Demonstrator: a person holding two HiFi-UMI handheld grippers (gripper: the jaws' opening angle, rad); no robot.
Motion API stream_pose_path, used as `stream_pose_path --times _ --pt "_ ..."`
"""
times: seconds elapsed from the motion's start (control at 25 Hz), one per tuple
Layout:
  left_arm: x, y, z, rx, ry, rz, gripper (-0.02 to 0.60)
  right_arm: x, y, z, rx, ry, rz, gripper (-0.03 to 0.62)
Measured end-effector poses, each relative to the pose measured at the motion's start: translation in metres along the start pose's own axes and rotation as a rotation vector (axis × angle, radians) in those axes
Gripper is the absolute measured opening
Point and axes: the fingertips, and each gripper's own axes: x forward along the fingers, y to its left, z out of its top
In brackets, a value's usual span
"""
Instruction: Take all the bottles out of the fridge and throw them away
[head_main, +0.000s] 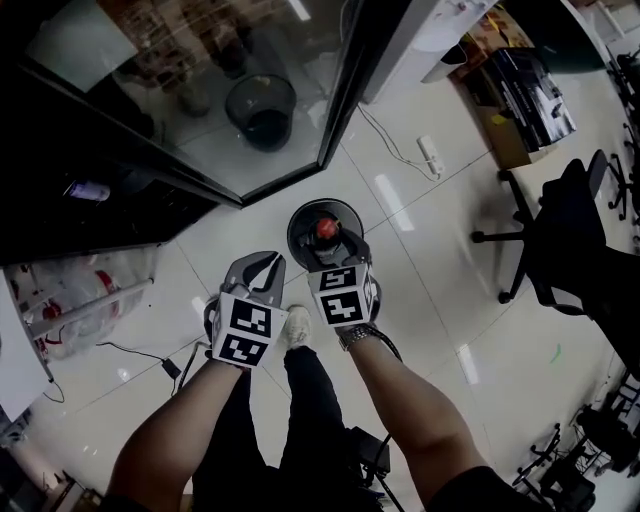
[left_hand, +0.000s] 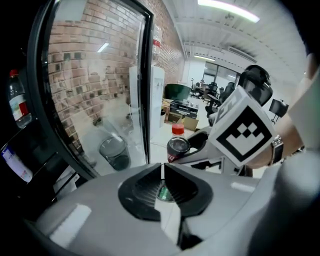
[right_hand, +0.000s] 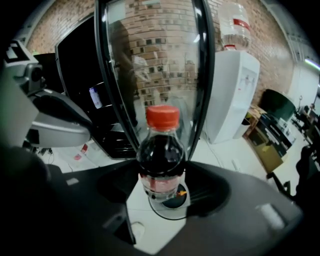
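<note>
Red-capped dark bottle (right_hand: 161, 155), label (right_hand: 157, 183) print illegible

No words, brand names or numbers could be read anywhere in these views. The dark bottle (right_hand: 161, 155) had a red label, but its letters were too blurry to make out. The cubes on the left gripper (head_main: 262, 270) and the right gripper (head_main: 327, 232) showed only black and white square patterns, not letters.
</note>
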Motion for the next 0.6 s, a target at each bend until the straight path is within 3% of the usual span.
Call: stream_pose_path --times 0.52,0.6 --pt "0.063 -0.018 -0.005 0.035 0.036 -0.060 0.005 0.041 -0.033 -0.065 0.063 0.110 -0.021 0.297" --pt "0.063 -0.018 -0.008 0.034 0.044 -0.062 0.005 0.039 -0.034 -0.068 0.068 0.100 -0.032 0.256"
